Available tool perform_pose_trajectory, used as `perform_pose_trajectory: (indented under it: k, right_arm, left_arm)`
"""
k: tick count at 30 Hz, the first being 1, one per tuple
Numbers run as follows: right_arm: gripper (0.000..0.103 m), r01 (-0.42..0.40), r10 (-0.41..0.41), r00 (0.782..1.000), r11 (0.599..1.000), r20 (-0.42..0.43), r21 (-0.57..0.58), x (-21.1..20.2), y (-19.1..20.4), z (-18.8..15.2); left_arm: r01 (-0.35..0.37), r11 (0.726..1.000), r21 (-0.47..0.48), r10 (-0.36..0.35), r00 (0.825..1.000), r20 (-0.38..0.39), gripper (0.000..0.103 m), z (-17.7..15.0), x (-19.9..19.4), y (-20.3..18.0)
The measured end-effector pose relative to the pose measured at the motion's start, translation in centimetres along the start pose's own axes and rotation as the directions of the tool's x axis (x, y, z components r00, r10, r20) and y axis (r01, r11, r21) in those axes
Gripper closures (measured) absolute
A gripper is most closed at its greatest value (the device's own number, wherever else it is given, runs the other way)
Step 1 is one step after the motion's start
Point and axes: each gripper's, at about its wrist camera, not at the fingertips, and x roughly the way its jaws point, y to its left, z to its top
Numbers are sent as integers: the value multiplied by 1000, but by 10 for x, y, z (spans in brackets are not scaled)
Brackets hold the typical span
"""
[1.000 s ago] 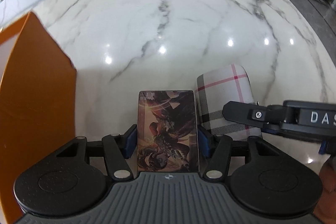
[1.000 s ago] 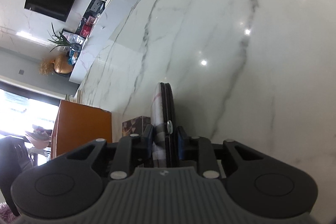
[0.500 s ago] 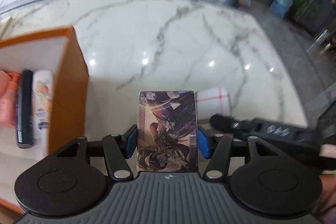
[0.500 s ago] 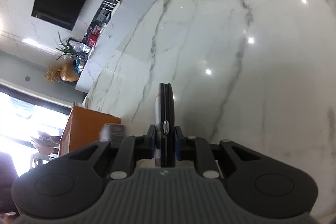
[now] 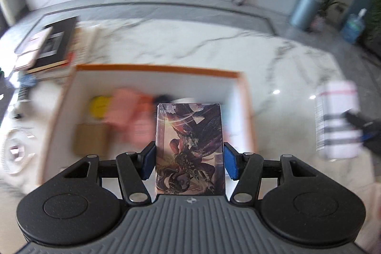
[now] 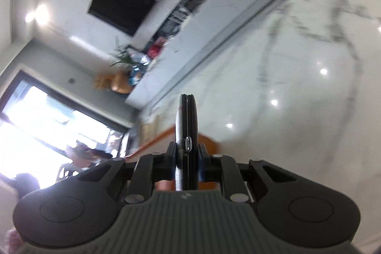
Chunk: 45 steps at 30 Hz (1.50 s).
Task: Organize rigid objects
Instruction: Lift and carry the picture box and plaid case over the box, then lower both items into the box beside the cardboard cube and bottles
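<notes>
the left claw (image 5: 189, 162) grips the card box (image 5: 189, 149) above the orange box (image 5: 157, 68); the right claw (image 6: 187, 158) is clamped on the plaid case (image 5: 337, 120) over the counter (image 5: 214, 49). each should be lowered into a free spot before the claws open.

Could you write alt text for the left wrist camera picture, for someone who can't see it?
The left gripper is shut on an illustrated card box, holding it above an open orange box with blurred items inside, on a white marble table. At right, a plaid case is held off the table by the right gripper.
</notes>
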Motion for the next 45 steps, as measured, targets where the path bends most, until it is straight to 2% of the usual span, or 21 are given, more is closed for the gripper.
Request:
perform_pose_trajectory:
  k: [4, 8, 11, 18, 24, 28, 30, 32, 35, 42, 45]
  right_arm:
    - [86, -15, 12, 998, 998, -66, -54, 32, 50, -10]
    - [86, -31, 17, 988, 995, -151, -93, 74, 84, -36]
    - [86, -23, 1, 980, 994, -200, -110, 103, 98, -53]
    - [86, 38, -72, 958, 991, -278, -126, 154, 101, -72]
    - [86, 75, -114, 937, 989, -329, -128, 189, 97, -81]
    - [86, 109, -155, 923, 983, -351, -149, 198, 96, -89]
    - [86, 119, -170, 916, 980, -364, -160, 199, 97, -91]
    - [86, 128, -184, 913, 977, -363, -171, 197, 96, -92]
    - [86, 163, -222, 904, 969, -366, -186, 197, 94, -94]
    - [86, 167, -230, 892, 967, -389, -191, 203, 91, -102]
    - [86, 169, -231, 889, 968, -396, -187, 206, 92, -103]
  left_arm:
    - [-58, 998, 0, 58, 996, -74, 37, 1, 18, 41]
    - [-37, 999, -33, 32, 990, -141, 37, -1, 40, 72]
    - [-9, 1000, -25, 4, 982, -191, 37, -2, 58, 86]
    - [67, 997, 37, -53, 954, -296, 37, -12, 94, 99]
    - [106, 993, 43, -87, 945, -316, 37, -11, 102, 94]
    - [136, 989, 59, -106, 929, -355, 37, -7, 107, 85]
    - [149, 984, 100, -104, 928, -357, 37, -7, 108, 80]
    - [164, 981, 103, -116, 924, -365, 37, -9, 111, 79]
    - [136, 987, 87, -92, 914, -395, 37, -10, 123, 85]
    - [90, 991, 99, -37, 895, -445, 37, -9, 138, 92]
    - [33, 992, 126, 29, 887, -460, 37, -9, 141, 93]
